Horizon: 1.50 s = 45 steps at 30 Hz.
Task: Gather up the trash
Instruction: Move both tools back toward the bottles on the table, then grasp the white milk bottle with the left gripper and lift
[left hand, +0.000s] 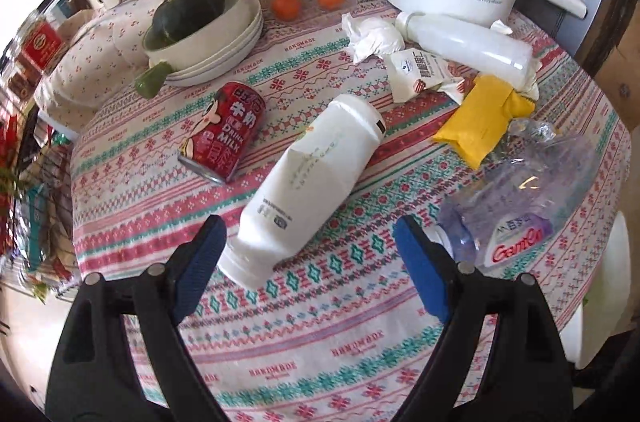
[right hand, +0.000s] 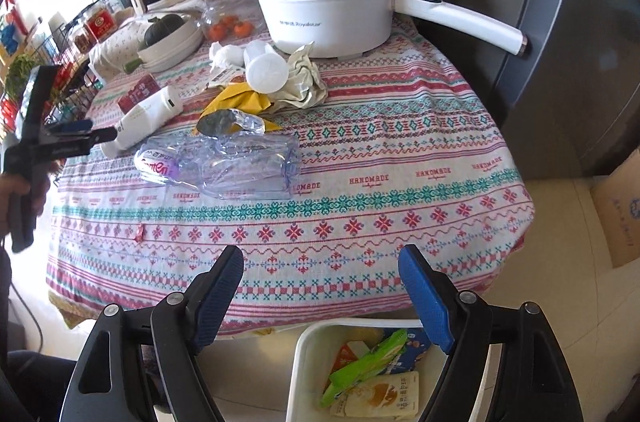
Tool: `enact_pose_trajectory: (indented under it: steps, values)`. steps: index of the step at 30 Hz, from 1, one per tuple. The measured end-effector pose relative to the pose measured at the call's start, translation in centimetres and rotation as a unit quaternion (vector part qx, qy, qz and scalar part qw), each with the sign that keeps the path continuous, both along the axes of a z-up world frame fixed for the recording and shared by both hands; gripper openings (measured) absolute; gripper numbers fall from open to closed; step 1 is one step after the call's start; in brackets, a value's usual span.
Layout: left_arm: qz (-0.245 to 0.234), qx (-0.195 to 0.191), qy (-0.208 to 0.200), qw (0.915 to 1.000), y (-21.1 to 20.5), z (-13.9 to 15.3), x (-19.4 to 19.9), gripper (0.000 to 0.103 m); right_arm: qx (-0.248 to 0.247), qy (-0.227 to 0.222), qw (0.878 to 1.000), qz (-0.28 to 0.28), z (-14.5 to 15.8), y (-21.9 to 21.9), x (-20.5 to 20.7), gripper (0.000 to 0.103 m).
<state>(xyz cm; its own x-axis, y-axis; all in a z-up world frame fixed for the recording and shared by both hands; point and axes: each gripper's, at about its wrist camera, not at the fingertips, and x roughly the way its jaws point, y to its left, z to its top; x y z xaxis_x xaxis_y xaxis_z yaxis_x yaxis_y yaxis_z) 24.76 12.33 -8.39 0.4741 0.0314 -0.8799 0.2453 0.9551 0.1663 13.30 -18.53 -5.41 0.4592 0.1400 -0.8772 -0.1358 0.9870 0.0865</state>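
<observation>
Covering the bench [right hand: 400,158] is a woven patterned cloth, bare toward its near edge. Lying on its side at 12 o'clock from the left gripper [left hand: 308,242], whose jaws are standing wide and empty, is a smooth white plastic bottle [left hand: 316,162]; a crumpled clear bottle [left hand: 532,182] is lying at 2 o'clock. The right gripper [right hand: 322,272], jaws wide and empty, is hovering over a white trash bin [right hand: 304,362] off the bench edge.

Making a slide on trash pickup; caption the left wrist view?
Open left gripper nears a fallen white bottle among litter on the patterned tablecloth.
</observation>
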Motion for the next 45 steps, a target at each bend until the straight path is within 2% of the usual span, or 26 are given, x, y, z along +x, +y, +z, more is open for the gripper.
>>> enact_pose_trajectory:
  steps: [6, 10, 15, 17, 18, 20, 21, 22, 25, 28, 32, 37, 39, 45]
  values:
    - [-0.070, 0.051, 0.034, 0.9956, -1.3, -1.6, 3.3, 0.086, -0.006, 0.010, 1.000, 0.003, -1.0, 0.5, 0.9, 0.081]
    - [-0.107, 0.092, 0.054, 0.9885, -2.2, -2.7, 4.2, 0.086, -0.010, 0.017, 1.000, -0.001, -1.5, 0.6, 1.4, 0.081]
    - [-0.142, 0.115, 0.100, 0.9781, -3.0, -4.7, 4.2, 0.086, -0.018, 0.026, 0.999, -0.005, -2.2, 0.6, 1.9, 0.081]
    - [-0.145, 0.127, 0.105, 0.9756, -3.1, -5.4, 4.1, 0.085, -0.017, 0.030, 0.999, -0.007, -2.5, 0.6, 2.1, 0.081]
    - [-0.142, 0.122, 0.105, 0.9767, -2.9, -5.4, 4.0, 0.084, -0.017, 0.032, 0.999, -0.007, -2.6, 0.7, 2.1, 0.081]
    - [-0.124, 0.106, 0.103, 0.9812, -2.2, -5.3, 3.9, 0.068, -0.018, 0.036, 0.999, -0.008, -2.8, 0.8, 2.2, 0.081]
    - [-0.112, 0.087, 0.107, 0.9840, -1.6, -5.2, 3.9, 0.059, -0.019, 0.038, 0.999, -0.008, -2.9, 0.8, 2.1, 0.081]
    - [-0.096, 0.062, 0.115, 0.9867, -1.0, -5.1, 3.8, 0.057, -0.021, 0.039, 0.999, -0.008, -3.0, 0.9, 2.1, 0.081]
    - [-0.053, 0.033, 0.112, 0.9917, -0.2, -5.1, 2.8, 0.056, -0.023, 0.041, 0.999, -0.009, -3.1, 1.0, 2.0, 0.081]
    - [-0.007, -0.025, 0.120, 0.9924, 0.8, -4.9, 1.3, 0.056, -0.021, 0.041, 0.999, -0.013, -3.1, 1.0, 2.0, 0.081]
    - [0.047, -0.080, 0.115, 0.9890, 1.7, -3.9, -1.7, 0.056, -0.014, 0.038, 0.999, -0.017, -3.0, 1.1, 1.9, 0.081]
    - [0.106, -0.160, 0.088, 0.9774, 2.9, -1.5, -7.0, 0.056, -0.006, 0.036, 0.999, -0.007, -2.7, 2.1, 1.9, 0.081]
    - [0.112, -0.161, 0.087, 0.9767, 2.8, -0.7, -8.9, 0.056, -0.014, 0.028, 0.999, 0.011, -2.2, 2.9, 2.1, 0.081]
    - [0.128, -0.170, 0.024, 0.9767, 2.8, 3.9, -13.5, 0.056, -0.023, 0.015, 0.996, 0.085, -1.2, 5.9, 3.8, 0.081]
